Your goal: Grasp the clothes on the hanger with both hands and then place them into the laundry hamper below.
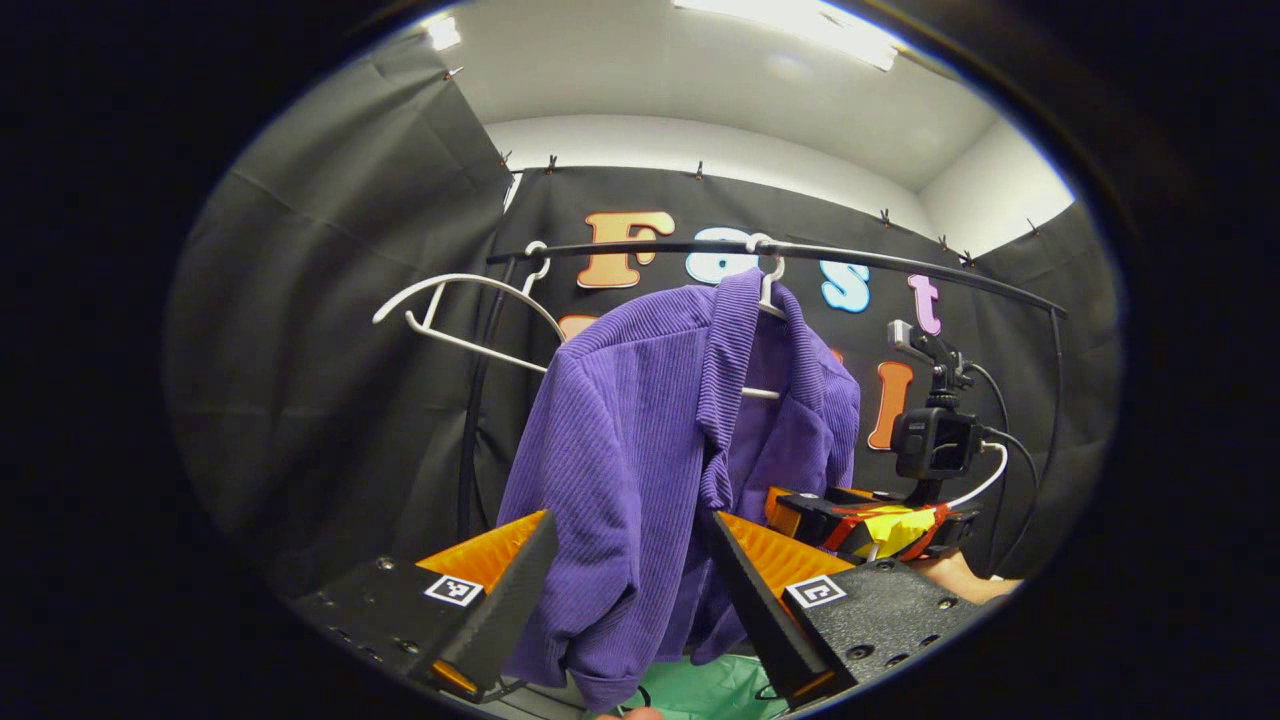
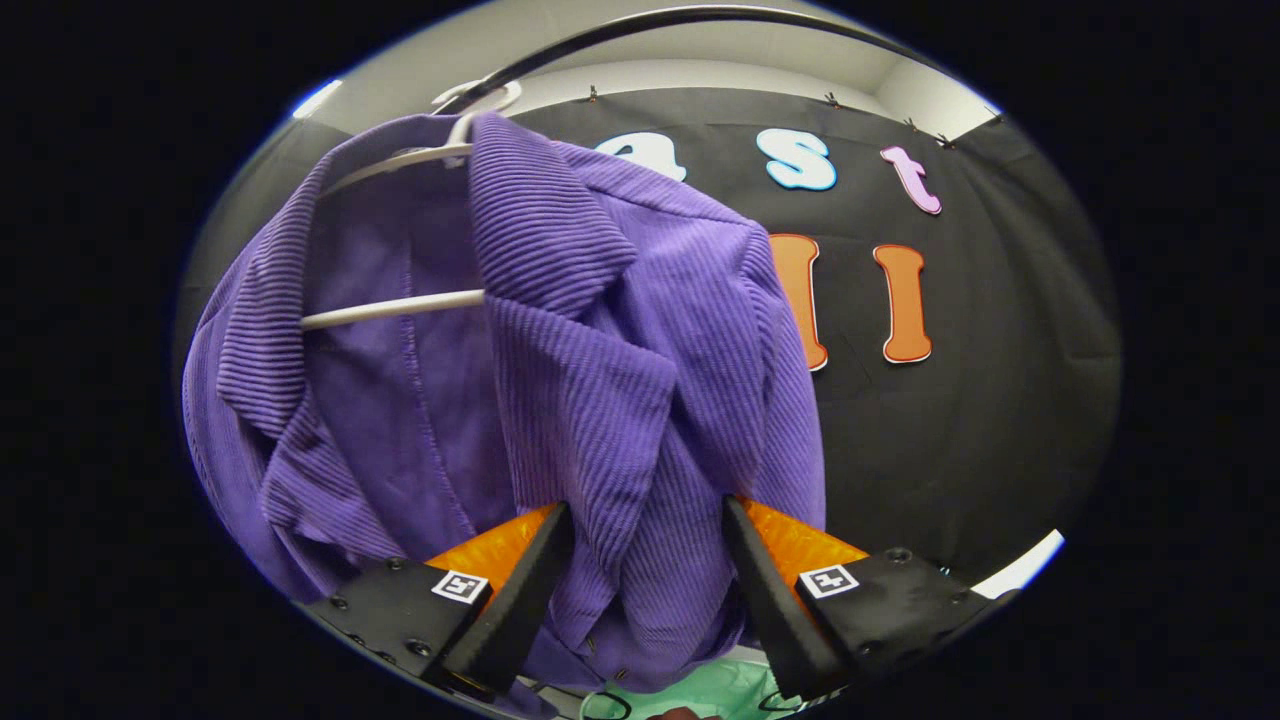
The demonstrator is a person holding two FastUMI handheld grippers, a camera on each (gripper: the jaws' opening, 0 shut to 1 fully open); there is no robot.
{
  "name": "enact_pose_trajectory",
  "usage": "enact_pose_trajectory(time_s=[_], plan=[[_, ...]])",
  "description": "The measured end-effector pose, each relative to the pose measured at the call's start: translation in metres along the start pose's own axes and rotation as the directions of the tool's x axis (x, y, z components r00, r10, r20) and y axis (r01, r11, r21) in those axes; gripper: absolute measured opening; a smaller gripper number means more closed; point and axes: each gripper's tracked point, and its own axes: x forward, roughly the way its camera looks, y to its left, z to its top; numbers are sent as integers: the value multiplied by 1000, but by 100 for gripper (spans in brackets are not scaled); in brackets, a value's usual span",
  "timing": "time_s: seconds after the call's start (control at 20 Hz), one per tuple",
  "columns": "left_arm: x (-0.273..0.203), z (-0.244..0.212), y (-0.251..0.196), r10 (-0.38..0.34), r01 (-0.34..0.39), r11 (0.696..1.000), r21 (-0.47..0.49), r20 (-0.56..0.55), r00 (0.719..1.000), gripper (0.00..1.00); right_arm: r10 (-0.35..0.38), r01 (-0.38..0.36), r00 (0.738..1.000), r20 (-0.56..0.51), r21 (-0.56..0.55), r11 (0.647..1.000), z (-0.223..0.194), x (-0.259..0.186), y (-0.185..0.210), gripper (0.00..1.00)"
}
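Both grippers, left (image 1: 630, 590) and right (image 2: 640, 590), are spread around the purple jacket (image 1: 650, 440) on its white hanger (image 2: 400, 305).

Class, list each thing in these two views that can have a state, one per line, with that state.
Purple jacket: hanging on its hanger, front open.
Empty hanger: on the rail, tilted.
Left gripper: jaws open around the jacket.
Right gripper: jaws open around the jacket.
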Motion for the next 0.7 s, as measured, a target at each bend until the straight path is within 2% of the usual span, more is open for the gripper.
enact_pose_trajectory(time_s=[0.15,0.25,0.3,0.4,0.45,0.5,0.55,0.7], plan=[[-3,-5,-21,32,-32,999,2,-4,999,92,56,-55,998,-14,59,997,-1,14,-34,94],[0,-9,-31,64,-64,998,2,-4,998,92,162,-161,987,-3,107,981,6,17,-31,65],[1,-10,-34,80,-80,997,-2,-4,997,95,219,-217,976,0,123,968,10,15,-26,50],[5,-14,-41,114,-114,993,-5,-6,993,95,286,-287,958,25,119,950,18,1,-30,20],[10,-16,-44,127,-128,992,-5,-9,992,95,318,-321,947,50,102,941,25,-11,-30,20],[16,-20,-48,135,-135,991,-8,-14,991,99,308,-316,947,90,90,945,35,-23,-40,19],[24,-24,-52,136,-137,990,-15,-23,990,91,336,-347,934,119,80,935,41,-39,-46,8],[50,-28,-66,139,-140,989,-46,-14,990,99,413,-422,898,152,34,906,61,-80,-63,8]])
